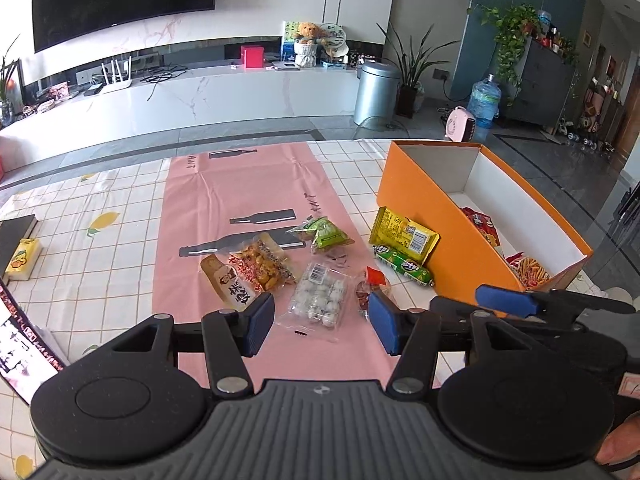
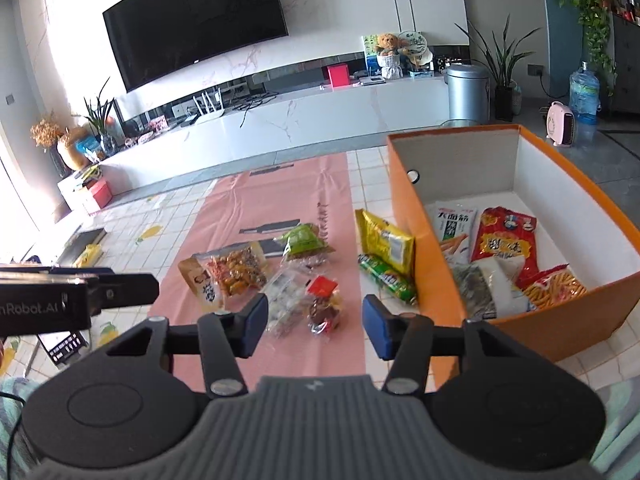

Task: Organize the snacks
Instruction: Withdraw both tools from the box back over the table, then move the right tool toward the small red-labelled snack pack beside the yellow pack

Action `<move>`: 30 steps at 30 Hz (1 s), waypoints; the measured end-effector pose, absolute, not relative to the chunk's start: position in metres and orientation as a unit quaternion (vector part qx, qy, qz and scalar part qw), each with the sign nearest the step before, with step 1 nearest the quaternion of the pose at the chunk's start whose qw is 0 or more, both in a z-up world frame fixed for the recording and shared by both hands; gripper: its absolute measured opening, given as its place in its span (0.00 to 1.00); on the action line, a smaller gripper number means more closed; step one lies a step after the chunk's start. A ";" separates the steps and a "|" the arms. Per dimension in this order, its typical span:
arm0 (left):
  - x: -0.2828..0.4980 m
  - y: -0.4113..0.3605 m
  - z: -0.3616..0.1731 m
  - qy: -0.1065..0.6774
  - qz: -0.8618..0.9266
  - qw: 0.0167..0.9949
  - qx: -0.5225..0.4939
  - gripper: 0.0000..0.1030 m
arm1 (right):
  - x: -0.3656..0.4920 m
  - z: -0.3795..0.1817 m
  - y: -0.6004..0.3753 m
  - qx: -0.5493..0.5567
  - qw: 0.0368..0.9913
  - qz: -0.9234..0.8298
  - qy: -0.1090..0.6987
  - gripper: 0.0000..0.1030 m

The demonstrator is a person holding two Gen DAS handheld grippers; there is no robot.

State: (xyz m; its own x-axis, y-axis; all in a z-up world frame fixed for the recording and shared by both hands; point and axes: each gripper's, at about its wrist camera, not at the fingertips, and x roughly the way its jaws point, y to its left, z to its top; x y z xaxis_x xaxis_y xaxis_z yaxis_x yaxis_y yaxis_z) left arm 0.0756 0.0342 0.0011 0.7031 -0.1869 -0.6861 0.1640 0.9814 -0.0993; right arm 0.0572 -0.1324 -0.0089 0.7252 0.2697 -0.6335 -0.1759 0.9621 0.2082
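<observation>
Loose snack packs lie on a pink mat. My left gripper hovers open over a clear pack of white balls, its pads apart from it. My right gripper hovers open over a small red-topped pack, also not touching. Farther out lie a clear pack of orange snacks, a green pack, a yellow pack and a green tube pack. An orange box stands to the right and holds several packs.
The two grippers are side by side, close together. A dark book with a yellow pack and a lit screen sit at the table's left. The checked tablecloth ends at the far edge, with floor and a TV bench beyond.
</observation>
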 end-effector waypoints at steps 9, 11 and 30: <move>0.097 0.025 -0.015 0.391 -0.120 0.912 0.023 0.62 | 0.074 -0.031 -0.118 0.042 0.921 0.115 0.369 0.48; 0.107 0.023 -0.017 0.403 -0.125 0.906 0.039 0.62 | 0.080 -0.035 -0.116 0.040 0.920 0.116 0.374 0.47; 0.176 0.027 -0.064 0.477 -0.158 0.860 0.085 0.62 | 0.139 -0.080 -0.101 0.003 0.904 0.135 0.405 0.45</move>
